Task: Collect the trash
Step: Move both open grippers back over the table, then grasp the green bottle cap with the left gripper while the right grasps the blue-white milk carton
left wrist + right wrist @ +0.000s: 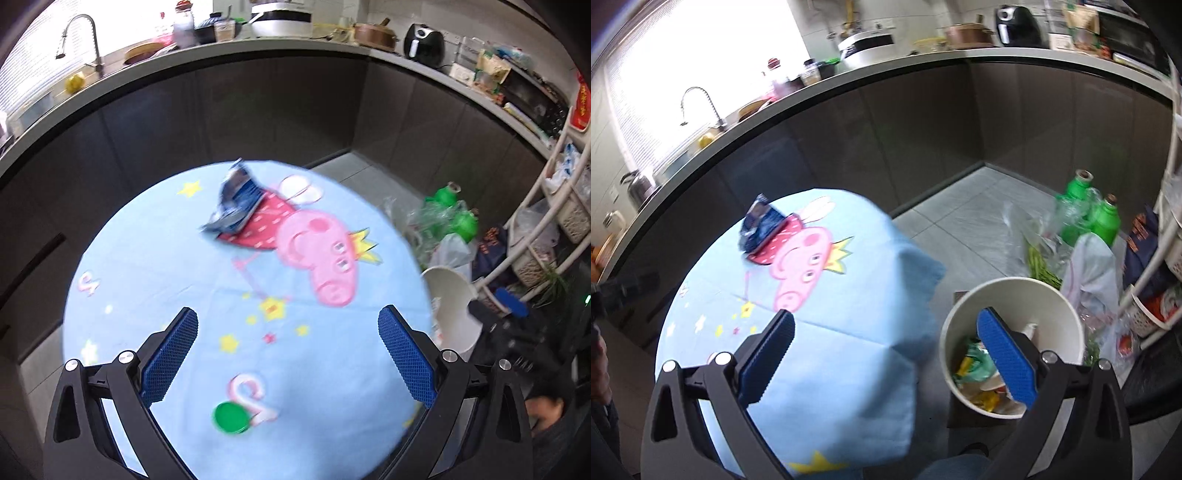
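Your left gripper (286,363) is wide open and holds nothing; it hovers over the light blue cartoon tablecloth (155,258). Just below its left finger lies a green bottle cap (231,417). Far ahead of it lies a crumpled dark blue wrapper (236,203). Your right gripper (886,363) is also wide open and empty. Under its right finger stands the white trash bin (1067,314) on the floor, with scraps inside. The wrapper (757,225) lies ahead to its left.
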The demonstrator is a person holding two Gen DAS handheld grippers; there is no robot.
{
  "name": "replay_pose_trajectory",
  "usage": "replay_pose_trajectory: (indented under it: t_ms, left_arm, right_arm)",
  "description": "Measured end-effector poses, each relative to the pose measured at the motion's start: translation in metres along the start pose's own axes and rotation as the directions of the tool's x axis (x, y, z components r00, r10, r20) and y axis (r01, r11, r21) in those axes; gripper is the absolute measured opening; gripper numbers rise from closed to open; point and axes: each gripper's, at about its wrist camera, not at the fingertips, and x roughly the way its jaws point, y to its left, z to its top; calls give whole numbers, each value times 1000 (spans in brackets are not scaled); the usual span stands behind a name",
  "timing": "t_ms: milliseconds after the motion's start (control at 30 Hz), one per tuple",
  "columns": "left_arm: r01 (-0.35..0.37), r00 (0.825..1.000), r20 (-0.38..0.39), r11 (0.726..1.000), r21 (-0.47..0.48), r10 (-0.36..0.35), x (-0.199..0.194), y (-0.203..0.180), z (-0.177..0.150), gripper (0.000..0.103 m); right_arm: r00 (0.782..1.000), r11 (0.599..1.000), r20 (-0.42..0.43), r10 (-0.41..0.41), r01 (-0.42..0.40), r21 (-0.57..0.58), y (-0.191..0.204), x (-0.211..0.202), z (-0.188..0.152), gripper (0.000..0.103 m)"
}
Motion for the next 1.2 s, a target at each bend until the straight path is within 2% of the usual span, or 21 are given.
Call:
replay_pose_trajectory:
  t_ms: [133, 333, 467, 567, 867, 1033, 1133, 1200]
  left_arm:
    - [-36, 998, -48, 999, -28, 35, 5, 33, -31, 92]
    - [-49, 994, -101, 997, -51, 44, 21, 63, -76, 77]
    - [-10, 993, -116, 999, -41, 5, 26, 69, -99, 67]
    - [20, 993, -118, 1000, -20, -22, 28, 66, -111, 64]
    - [48, 986, -156, 998, -34, -53, 57, 65, -114, 54]
    - [44, 991, -129, 999, -21, -46, 58, 62, -110, 52]
    - [5, 994, -106, 1000, 3, -4, 60, 63, -109, 34]
    - [29, 995, -98, 1000, -10, -30, 60, 67, -109, 35]
  right_arm:
    - [999, 999, -24, 26, -27, -45, 29, 10, 1, 99]
    - [997, 991, -67, 50, -58, -118, 70, 29, 1, 99]
    - [994, 985, -94, 58, -73, -157, 91, 42, 1, 99]
    - [991, 980, -115, 62, -83, -181, 106, 54, 2, 99]
    - [986, 961, -149, 80, -116, -252, 142, 79, 6, 99]
    - [985, 954, -152, 84, -124, -274, 154, 89, 11, 99]
    - [984, 951, -150, 94, -134, -278, 160, 96, 16, 99]
    - [983, 950, -153, 97, -138, -280, 164, 101, 20, 99]
